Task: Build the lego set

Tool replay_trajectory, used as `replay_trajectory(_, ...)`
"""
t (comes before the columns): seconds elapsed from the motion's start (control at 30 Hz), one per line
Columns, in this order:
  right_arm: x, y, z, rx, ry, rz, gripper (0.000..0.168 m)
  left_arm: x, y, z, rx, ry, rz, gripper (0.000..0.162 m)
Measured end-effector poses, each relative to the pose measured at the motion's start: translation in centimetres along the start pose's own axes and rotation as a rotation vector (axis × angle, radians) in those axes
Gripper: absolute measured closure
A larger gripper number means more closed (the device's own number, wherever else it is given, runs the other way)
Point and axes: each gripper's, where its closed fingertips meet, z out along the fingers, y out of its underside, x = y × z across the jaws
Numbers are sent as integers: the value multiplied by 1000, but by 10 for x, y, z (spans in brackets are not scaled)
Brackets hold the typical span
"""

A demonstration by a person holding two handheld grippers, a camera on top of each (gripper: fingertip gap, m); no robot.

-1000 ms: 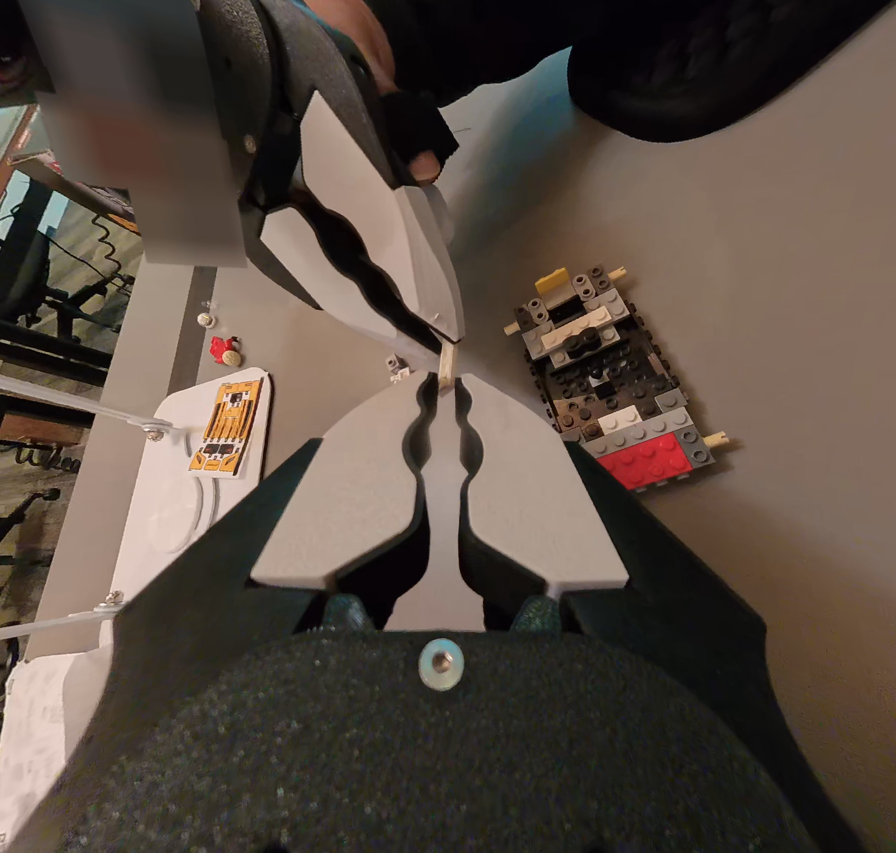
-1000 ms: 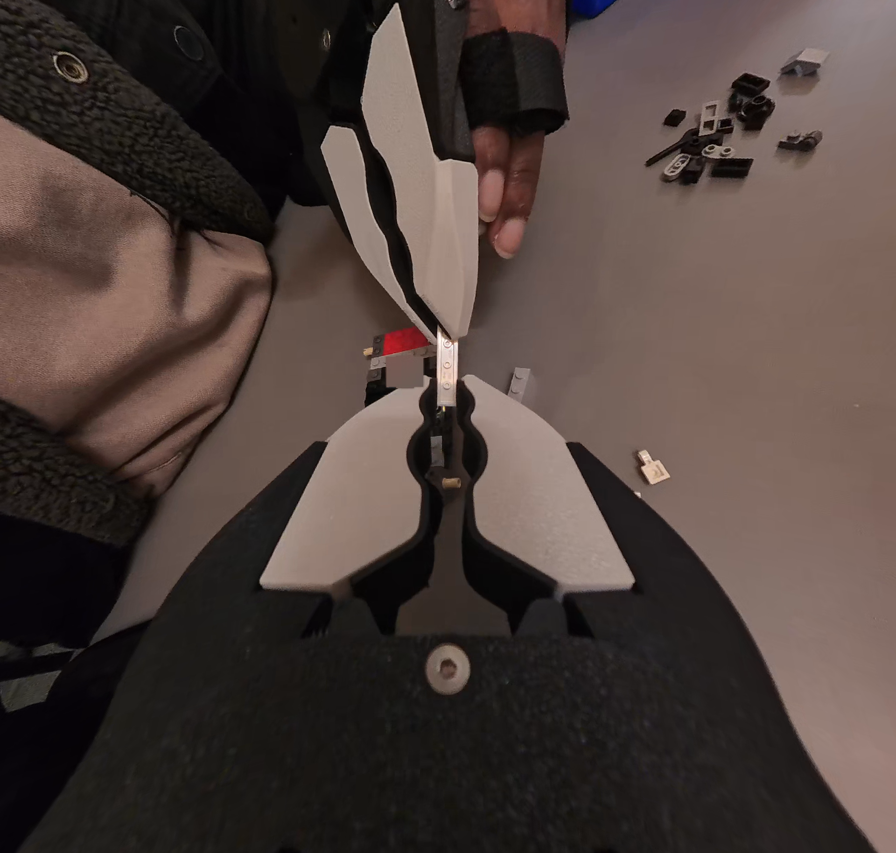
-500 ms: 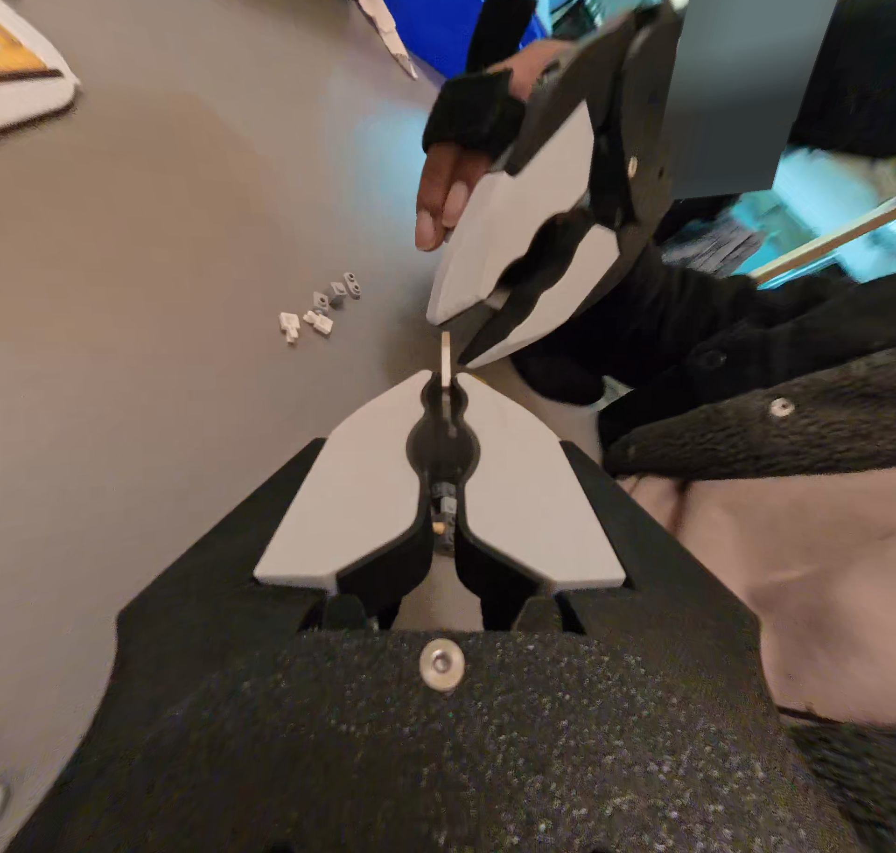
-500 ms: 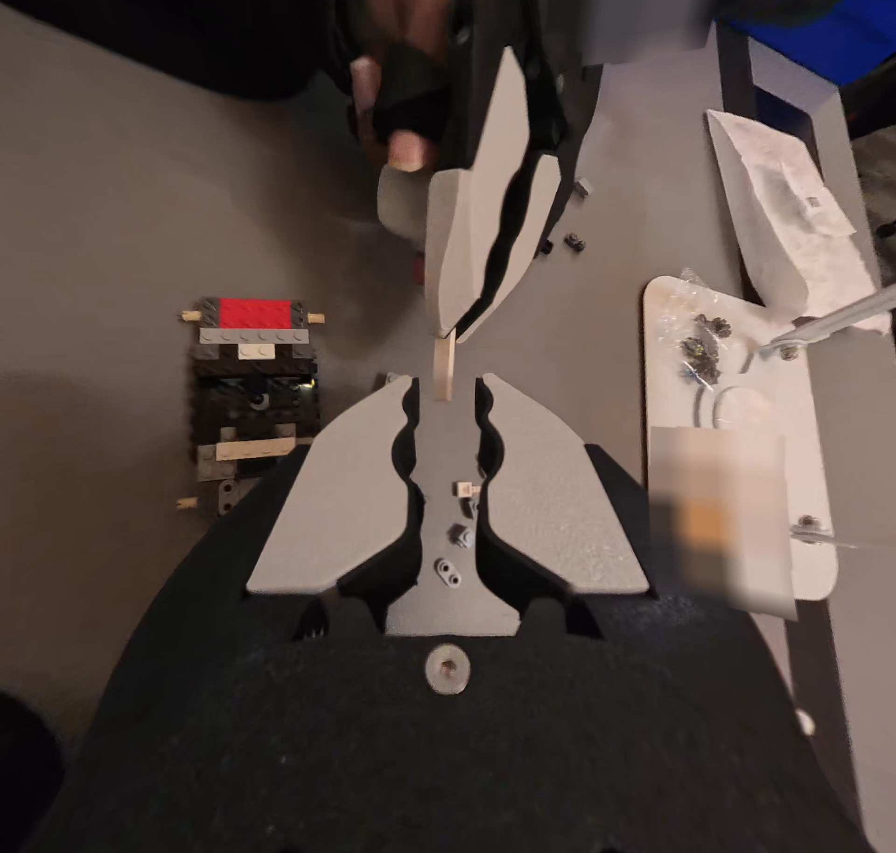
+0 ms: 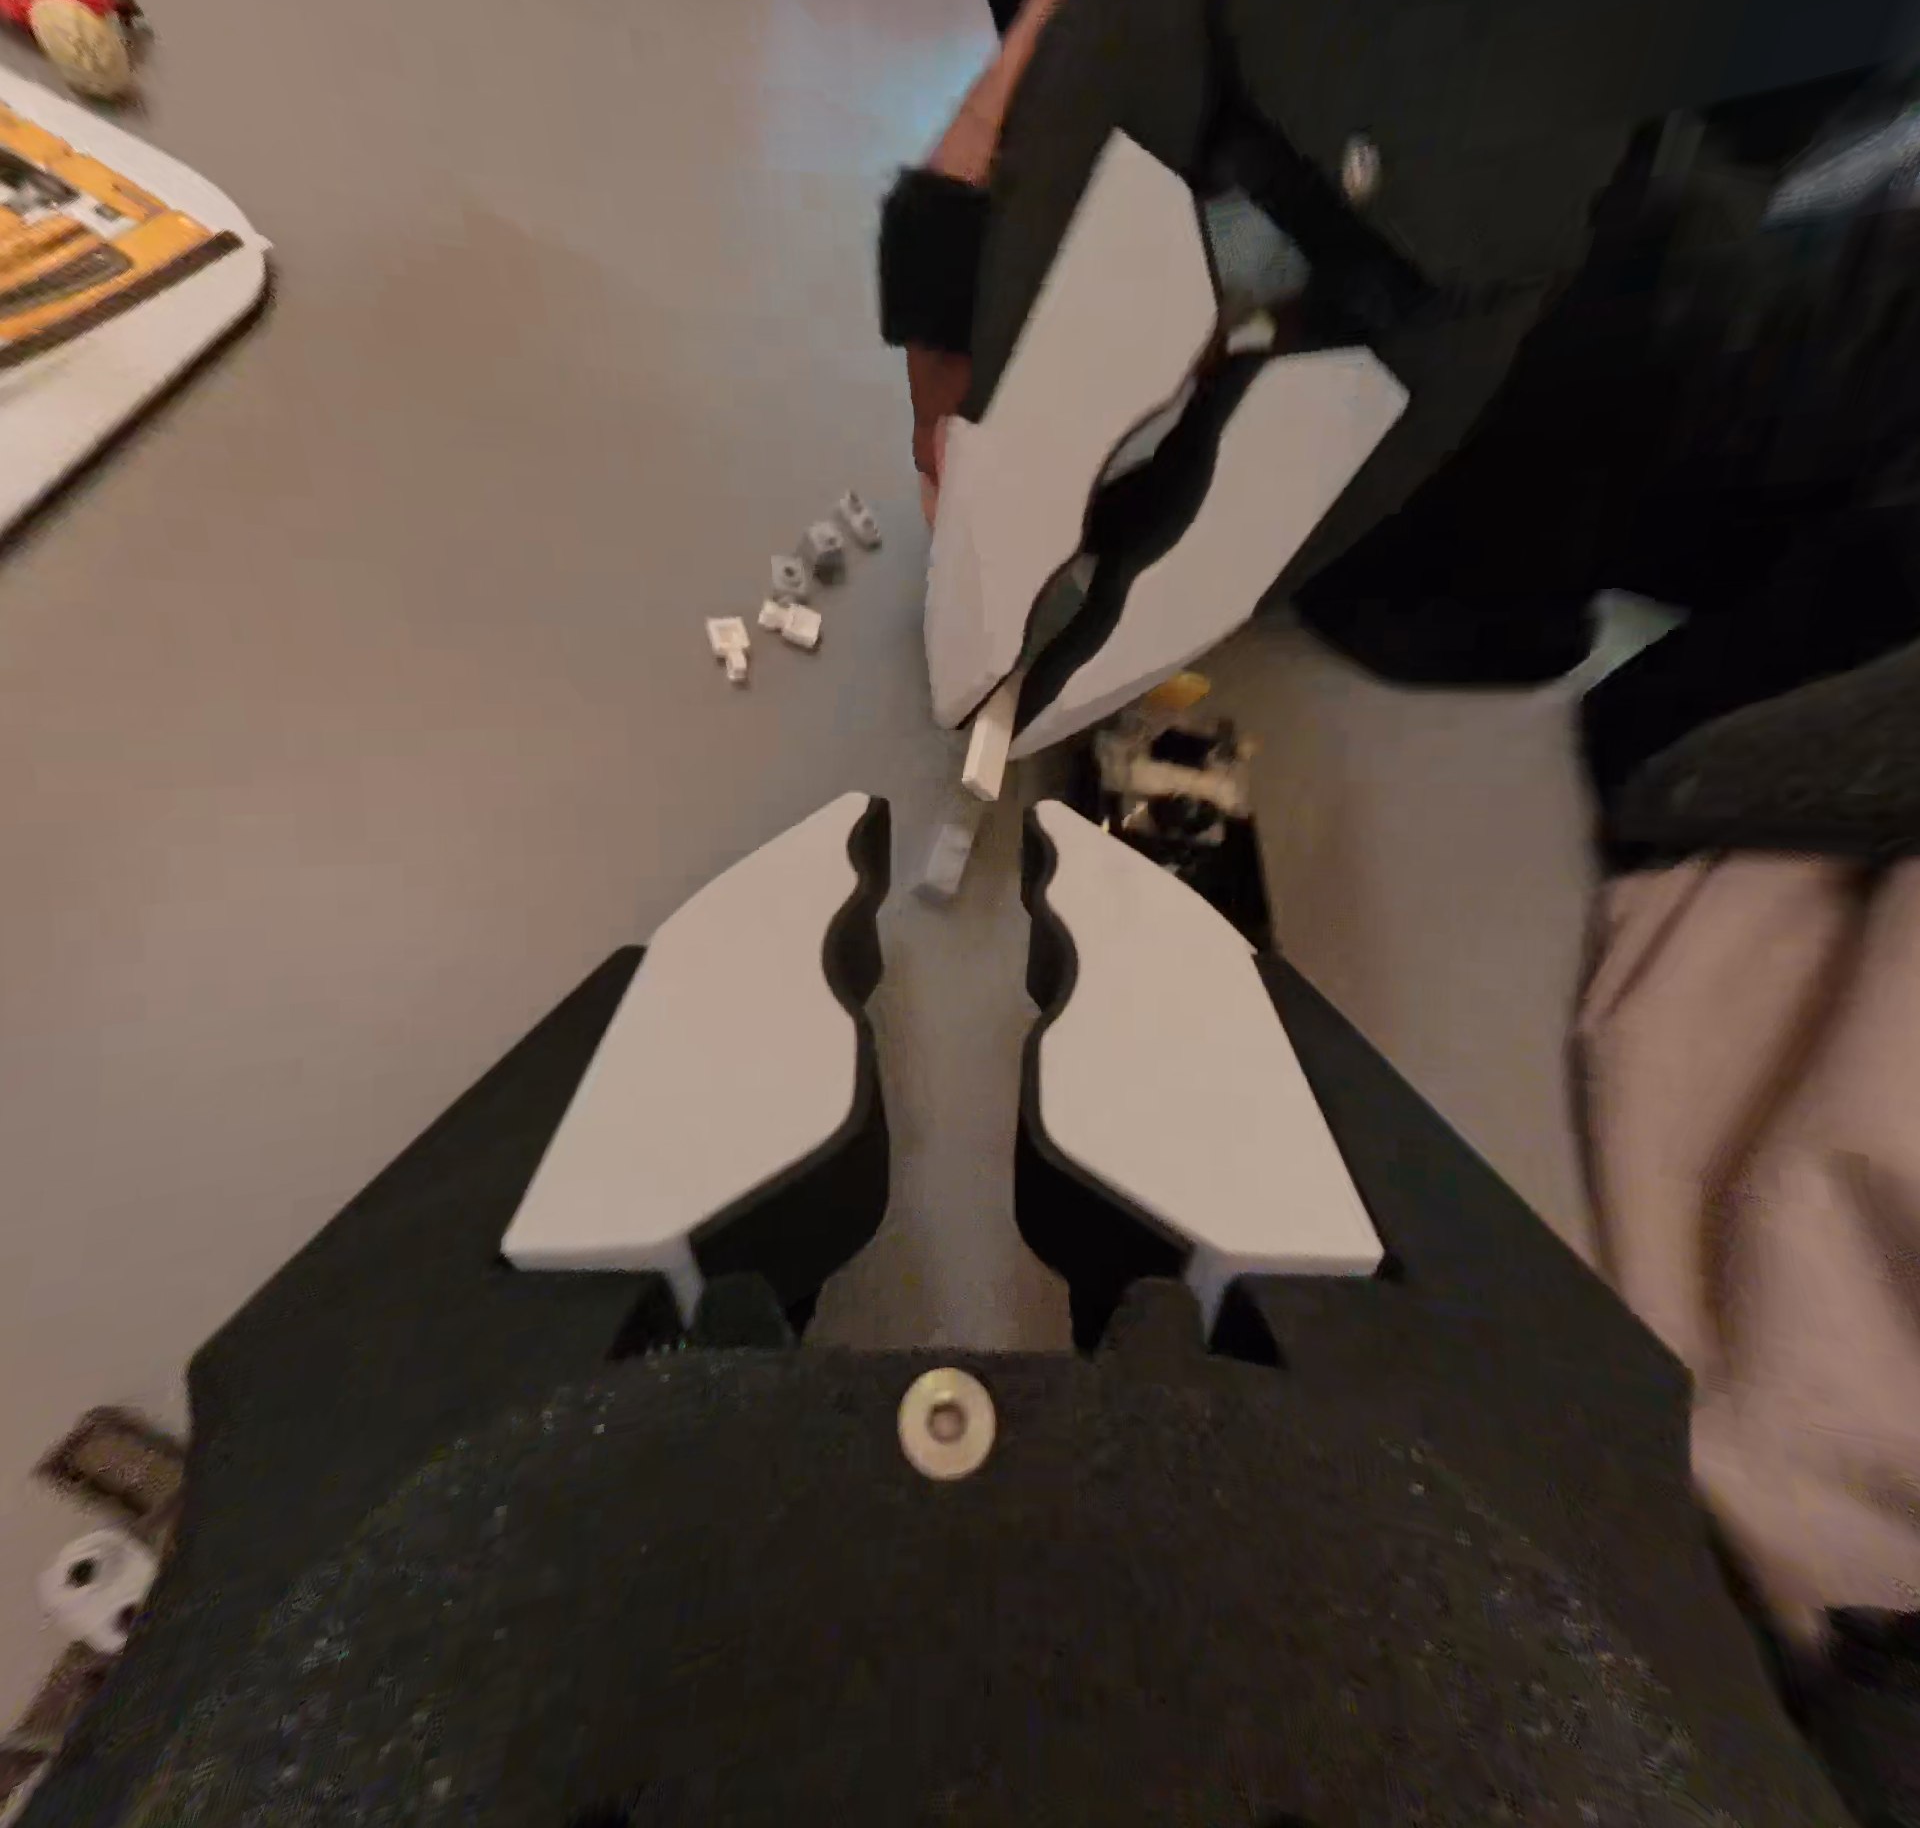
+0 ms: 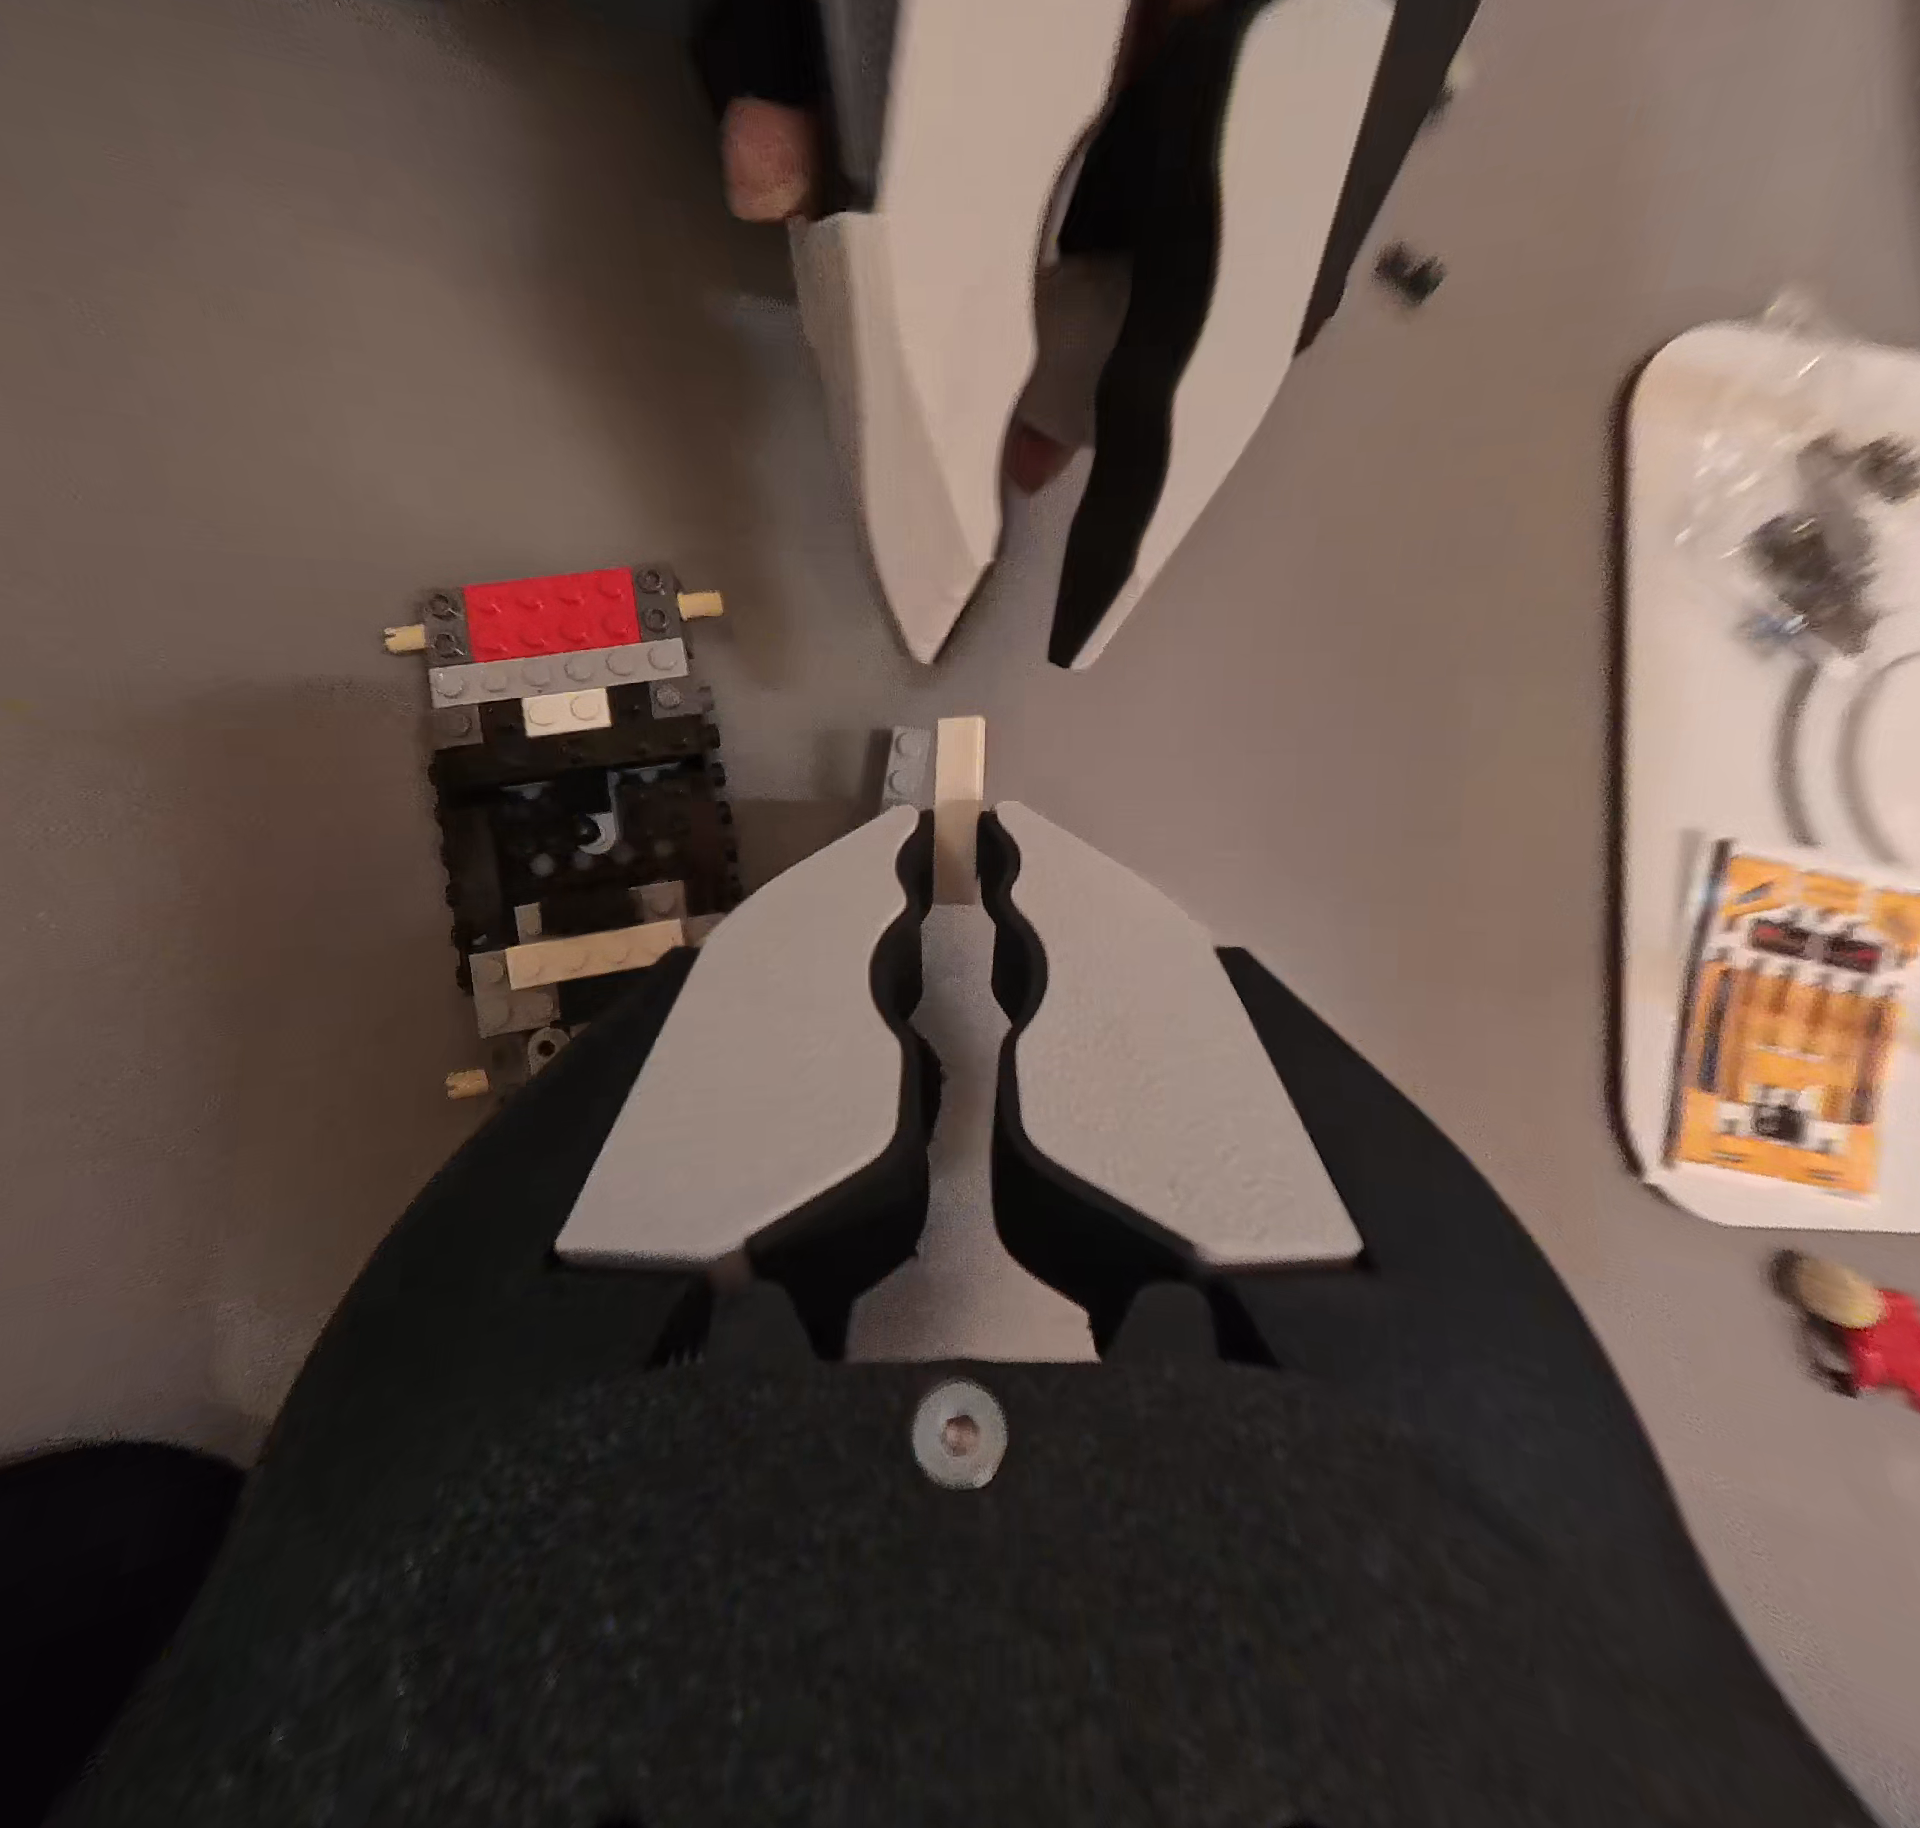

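Right gripper (image 6: 951, 817) is held over the grey table (image 6: 260, 376), fingers narrowed onto a tan plate (image 6: 958, 791) that is gripped by its lower part, the rest sticking out past the tips. In the left wrist view the same gripper (image 5: 997, 718) is seen entering from the top right, tilted down, with the tan plate (image 5: 985, 755) pinched at its tips. Left gripper (image 5: 956, 817) is pointed at it with fingers parted and nothing between them; in the right wrist view it (image 6: 992, 656) is seen from above, tips apart, just clear of the plate's free end.

A small grey plate (image 6: 906, 765) is seen on the table just beside the tan one; contact between them cannot be told because of blur. The partly built model (image 6: 577, 822), with a red plate (image 6: 549, 609) at its far end, is laid left of the right gripper. Small grey pieces (image 5: 795, 589) are scattered mid-table. A white tray (image 6: 1652, 739) with a sticker sheet (image 6: 1777, 1020) and bagged parts (image 6: 1808, 531) is set toward the right edge.

Compared with half a second ago, the plate has been passed over: then it was clamped by the left gripper with the right one parted, now the roles are reversed.
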Motion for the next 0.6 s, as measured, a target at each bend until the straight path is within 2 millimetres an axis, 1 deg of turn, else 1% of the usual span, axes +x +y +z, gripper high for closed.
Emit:
replay_trajectory(0.03,-1,3,4,-24,-13,26,161,-2,7,3,-44,-33,61,137)
replay_trajectory(0.13,-9,9,12,-67,-71,88,161,-6,26,12,-167,-97,193,134)
replay_trajectory(0.2,-10,10,15,-79,-77,118,161,-7,34,17,-209,-116,249,132)
replay_trajectory(0.33,-12,12,17,-102,-89,156,161,-8,35,23,-221,-149,308,133)
replay_trajectory(0.6,-13,12,20,-120,-92,211,161,-6,32,29,-206,-171,377,142)
